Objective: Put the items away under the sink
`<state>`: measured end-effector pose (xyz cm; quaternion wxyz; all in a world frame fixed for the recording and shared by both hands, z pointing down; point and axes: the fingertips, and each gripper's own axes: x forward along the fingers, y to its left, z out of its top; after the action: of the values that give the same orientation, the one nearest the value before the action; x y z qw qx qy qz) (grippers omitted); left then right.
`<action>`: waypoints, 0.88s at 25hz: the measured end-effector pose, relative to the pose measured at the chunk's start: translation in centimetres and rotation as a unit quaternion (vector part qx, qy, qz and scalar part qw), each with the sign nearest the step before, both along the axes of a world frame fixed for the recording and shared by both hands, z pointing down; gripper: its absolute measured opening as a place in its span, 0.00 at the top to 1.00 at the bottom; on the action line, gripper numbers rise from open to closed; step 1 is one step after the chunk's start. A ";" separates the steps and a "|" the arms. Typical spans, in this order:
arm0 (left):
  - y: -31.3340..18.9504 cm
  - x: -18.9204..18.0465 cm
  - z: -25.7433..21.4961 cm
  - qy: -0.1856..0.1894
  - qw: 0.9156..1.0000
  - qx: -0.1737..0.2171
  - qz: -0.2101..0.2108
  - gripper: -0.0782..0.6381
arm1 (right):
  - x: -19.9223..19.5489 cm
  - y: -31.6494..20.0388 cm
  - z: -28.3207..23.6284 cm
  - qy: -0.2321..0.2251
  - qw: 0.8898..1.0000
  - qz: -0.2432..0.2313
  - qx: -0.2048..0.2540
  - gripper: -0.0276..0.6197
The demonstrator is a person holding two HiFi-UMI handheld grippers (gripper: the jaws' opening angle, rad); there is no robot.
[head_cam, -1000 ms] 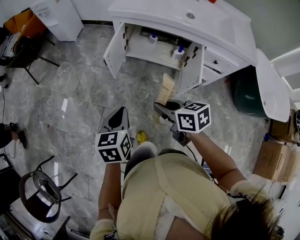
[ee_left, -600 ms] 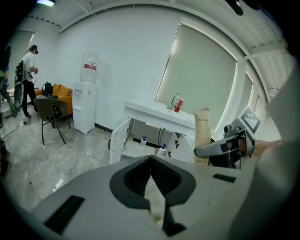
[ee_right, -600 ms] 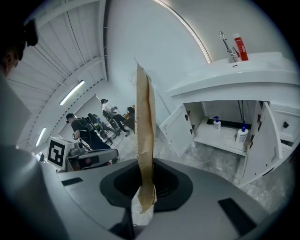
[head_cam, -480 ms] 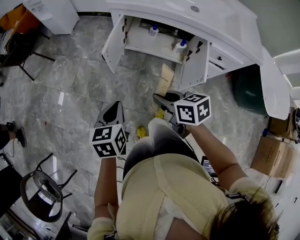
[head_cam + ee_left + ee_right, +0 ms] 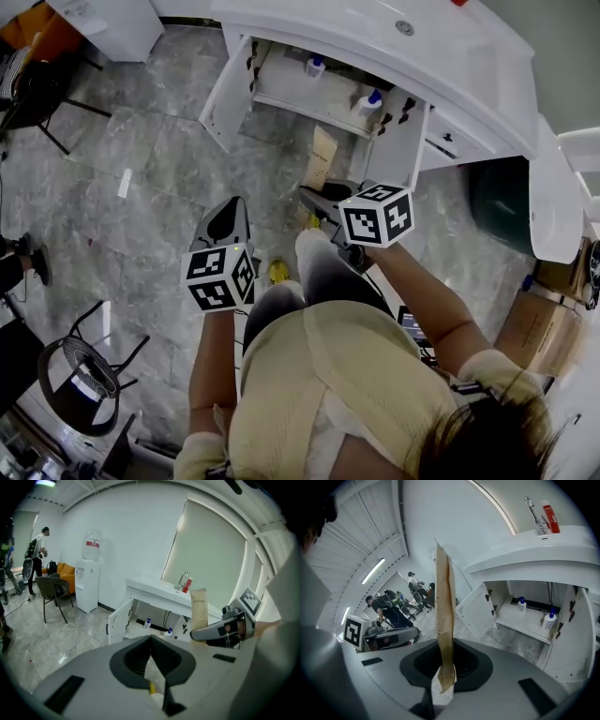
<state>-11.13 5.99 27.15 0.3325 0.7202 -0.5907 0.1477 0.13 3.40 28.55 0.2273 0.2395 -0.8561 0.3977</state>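
Note:
My right gripper (image 5: 311,195) is shut on a flat tan pouch (image 5: 322,157), which stands upright from its jaws (image 5: 445,620) and points toward the open sink cabinet (image 5: 309,94). The pouch (image 5: 199,611) also shows in the left gripper view, beside the right gripper. Two white bottles with blue caps (image 5: 368,101) (image 5: 314,67) stand on the cabinet shelf (image 5: 529,623). My left gripper (image 5: 228,221) is shut with nothing between its jaws, held lower left of the right one. A small yellow item (image 5: 278,272) lies on the floor by the person's knee.
Both cabinet doors (image 5: 225,94) (image 5: 403,145) hang open. A faucet (image 5: 534,510) and a red bottle (image 5: 550,515) stand on the sink top. A dark green bin (image 5: 492,202) sits right of the vanity. Chairs (image 5: 80,375) and people stand to the left.
The person has stepped slightly toward the cabinet, and the right gripper has moved a little left with the pouch. The left gripper has kept its place.

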 end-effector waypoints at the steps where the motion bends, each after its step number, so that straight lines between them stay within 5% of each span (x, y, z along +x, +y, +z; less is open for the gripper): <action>1: -0.7 0.1 0.1 -0.002 1.000 -0.001 -0.004 0.84 | 0.1 -0.6 0.2 0.000 1.000 -0.004 -0.002 0.86; 22: -11.6 3.0 4.4 0.011 0.998 -0.040 -0.048 0.84 | 1.1 -11.1 5.1 0.003 0.997 -0.069 -0.046 0.86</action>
<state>-8.10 -5.58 31.60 0.3747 0.6783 -0.6147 0.1471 1.23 -7.69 33.66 0.2675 0.1708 -0.8506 0.4192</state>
